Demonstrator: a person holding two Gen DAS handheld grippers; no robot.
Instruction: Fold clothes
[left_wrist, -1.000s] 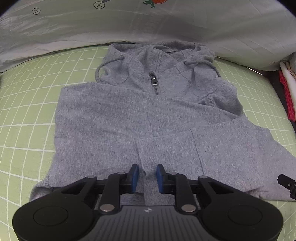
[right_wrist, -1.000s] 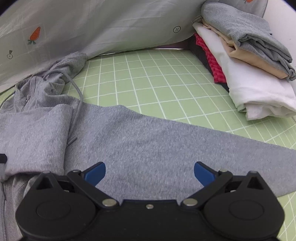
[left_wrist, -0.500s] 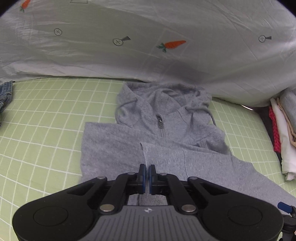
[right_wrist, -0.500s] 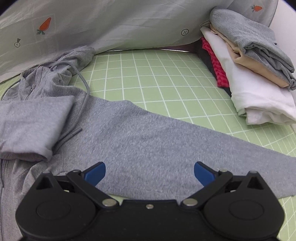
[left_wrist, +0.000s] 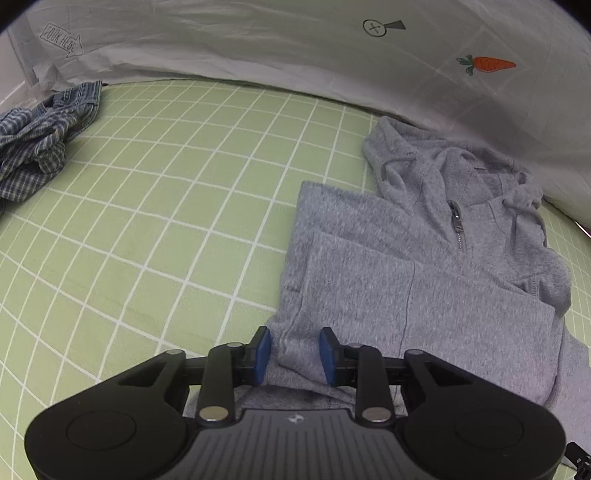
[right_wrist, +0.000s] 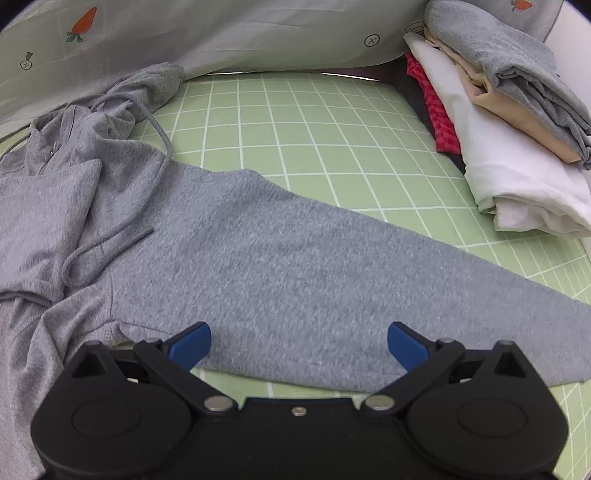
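1. A green mat (left_wrist: 155, 206) with white squares covers the bench, and a white sheet (left_wrist: 258, 40) with little carrot pictures hangs behind it.
2. A crumpled blue checked shirt (left_wrist: 37, 147) sits at the far left of the mat.
3. A pile of folded clothes (right_wrist: 509, 122) sits at the far right.
4. The grey hoodie (left_wrist: 413, 280) lies flat on the mat, with one sleeve (left_wrist: 424, 314) folded over its front.
5. The other sleeve (right_wrist: 332, 280) stretches out to the right.
6. The left gripper (left_wrist: 294, 351) points down at the hoodie's edge. Its fingers are opening, with grey cloth between them, not squeezed.
7. The right gripper (right_wrist: 298, 345) points down over the long sleeve, fingers wide apart, holding nothing.
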